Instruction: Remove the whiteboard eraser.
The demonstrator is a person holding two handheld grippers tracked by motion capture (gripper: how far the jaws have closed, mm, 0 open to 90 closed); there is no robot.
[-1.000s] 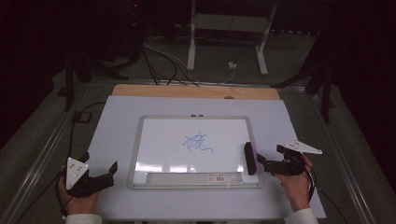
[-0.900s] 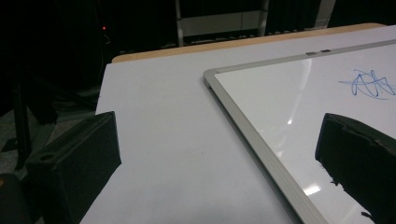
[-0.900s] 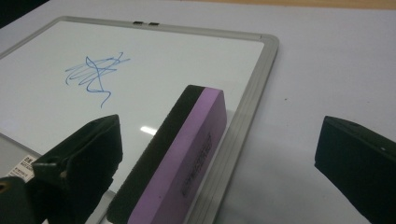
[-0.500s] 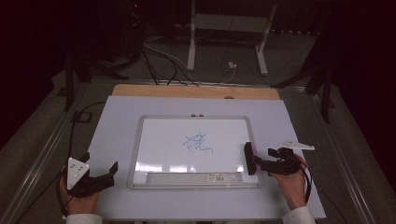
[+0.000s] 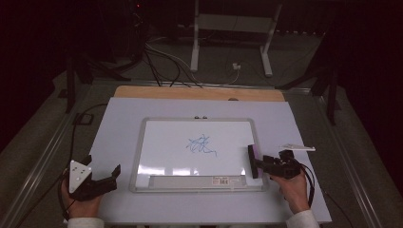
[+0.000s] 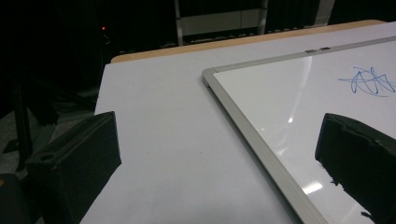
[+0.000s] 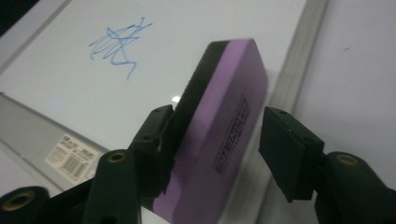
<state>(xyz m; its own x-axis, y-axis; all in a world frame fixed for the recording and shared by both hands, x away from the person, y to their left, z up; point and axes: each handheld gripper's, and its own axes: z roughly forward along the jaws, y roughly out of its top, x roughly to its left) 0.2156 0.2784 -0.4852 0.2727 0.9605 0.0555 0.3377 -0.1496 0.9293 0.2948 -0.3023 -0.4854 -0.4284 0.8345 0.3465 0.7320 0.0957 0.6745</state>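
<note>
A whiteboard (image 5: 161, 152) with a silver frame lies flat in the middle of the white tabletop (image 5: 119, 123). A blue scribble (image 5: 202, 145) marks its centre. A purple eraser (image 5: 252, 161) with a black felt side stands on edge at the board's right frame. My right gripper (image 5: 260, 166) has the eraser (image 7: 219, 135) between its jaws: one jaw touches the felt side, and a small gap shows at the other, so it reads as open. The scribble (image 7: 116, 44) lies beyond it. My left gripper (image 5: 102, 167) rests open left of the board, its jaws (image 6: 215, 140) straddling the board's left frame (image 6: 261, 140).
A wooden strip (image 5: 199, 93) borders the table's far edge. A barcode label (image 5: 223, 180) sits on the board's near tray. Dark floor with cables (image 5: 161, 57) and a white stand (image 5: 228, 28) lies beyond the table.
The right hand has rolled, so its grey plate now shows edge-on, and the eraser has shifted slightly toward me. The left gripper has stayed put.
</note>
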